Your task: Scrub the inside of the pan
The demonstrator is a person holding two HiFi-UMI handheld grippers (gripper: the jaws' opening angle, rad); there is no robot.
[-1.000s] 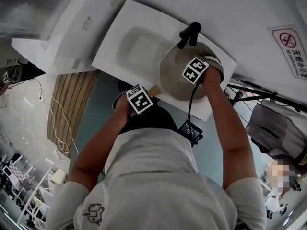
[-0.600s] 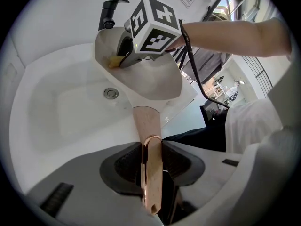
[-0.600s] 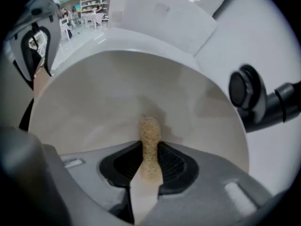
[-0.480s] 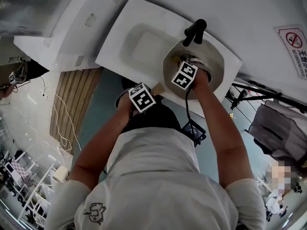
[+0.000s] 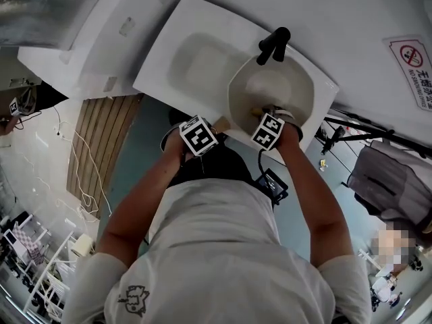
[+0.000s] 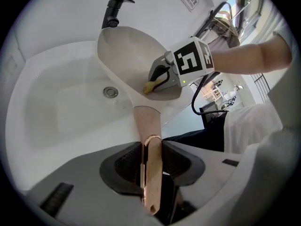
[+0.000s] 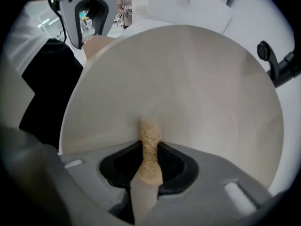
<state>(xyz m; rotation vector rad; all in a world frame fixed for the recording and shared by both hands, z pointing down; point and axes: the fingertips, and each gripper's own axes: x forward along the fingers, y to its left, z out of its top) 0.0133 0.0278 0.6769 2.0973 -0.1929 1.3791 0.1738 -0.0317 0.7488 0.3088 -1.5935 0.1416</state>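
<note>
My left gripper [image 6: 151, 150] is clamped on the pan's copper-toned handle [image 6: 147, 126], which runs up between the jaws to the outside wall of the pan [image 6: 129, 51]. The pan sits tilted in the right part of the white sink [image 5: 177, 29], its cream inside turned toward me. My right gripper [image 7: 149, 160] pinches a tan, fibrous scrubber [image 7: 150, 138]. Its tip meets the pan's inner surface close to the near rim, so there is little margin on my side. Ahead of it the bare inside of the pan lies wide open toward the far rim. There the black faucet [image 5: 273, 44] leans over the edge, the one thing crowding that side. To the left, the sink's basin is free around the drain [image 6: 111, 92]. From the head view, the marker cubes [image 5: 198, 136] cover both sets of jaws and the spot where the scrubber touches. I cannot tell how the pan's underside rests against the sink. In the right gripper view the pan's rim is cut off at the lower right by the gripper's own body.
</note>
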